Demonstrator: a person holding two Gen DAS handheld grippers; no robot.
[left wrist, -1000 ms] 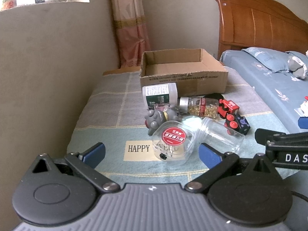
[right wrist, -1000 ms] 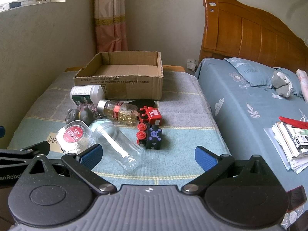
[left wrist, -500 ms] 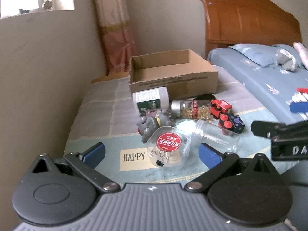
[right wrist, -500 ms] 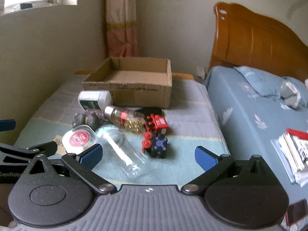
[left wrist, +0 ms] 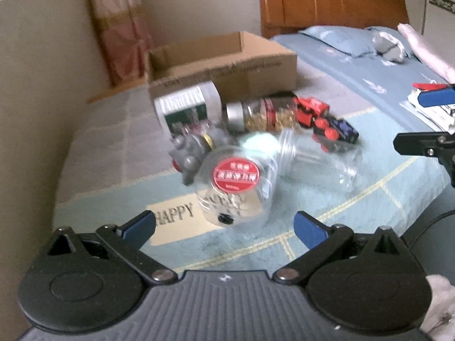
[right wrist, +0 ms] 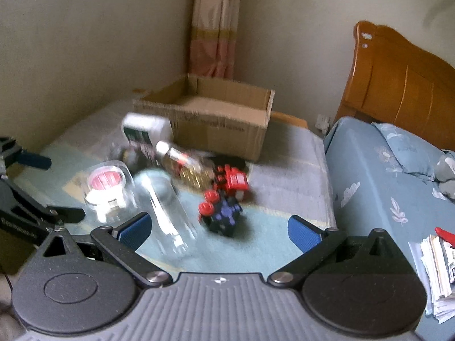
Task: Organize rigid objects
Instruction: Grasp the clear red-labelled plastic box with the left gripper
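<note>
A heap of rigid items lies on a blue-grey checked mat in front of an open cardboard box (left wrist: pixel 221 65) (right wrist: pixel 210 113). Nearest my open left gripper (left wrist: pixel 224 227) is a clear round jar with a red label (left wrist: pixel 236 182) (right wrist: pixel 108 187). Beside it lie a clear plastic bottle (left wrist: pixel 318 159) (right wrist: pixel 167 207), a grey toy (left wrist: pixel 193 147), a white-and-green bottle (left wrist: pixel 187 108) (right wrist: pixel 142 130), a capsule bottle (left wrist: pixel 261 113) (right wrist: pixel 184 164), a red toy train (left wrist: pixel 310 108) (right wrist: pixel 233 179) and a dark cube (left wrist: pixel 341 133) (right wrist: pixel 224 216). My right gripper (right wrist: pixel 217 227) is open, just short of the cube and the clear bottle.
A bed with a blue sheet (right wrist: pixel 378 187), a pillow (right wrist: pixel 409 153) and a wooden headboard (right wrist: pixel 403 88) lies to the right. A paper stack (right wrist: pixel 438 270) rests near its edge. A wall (left wrist: pixel 42 91) runs along the left, with a curtain (right wrist: pixel 213 28) in the corner.
Both grippers have moved closer to the pile and the views have swung; the frames are now blurred by motion. The objects have not moved. Both grippers stay open.
</note>
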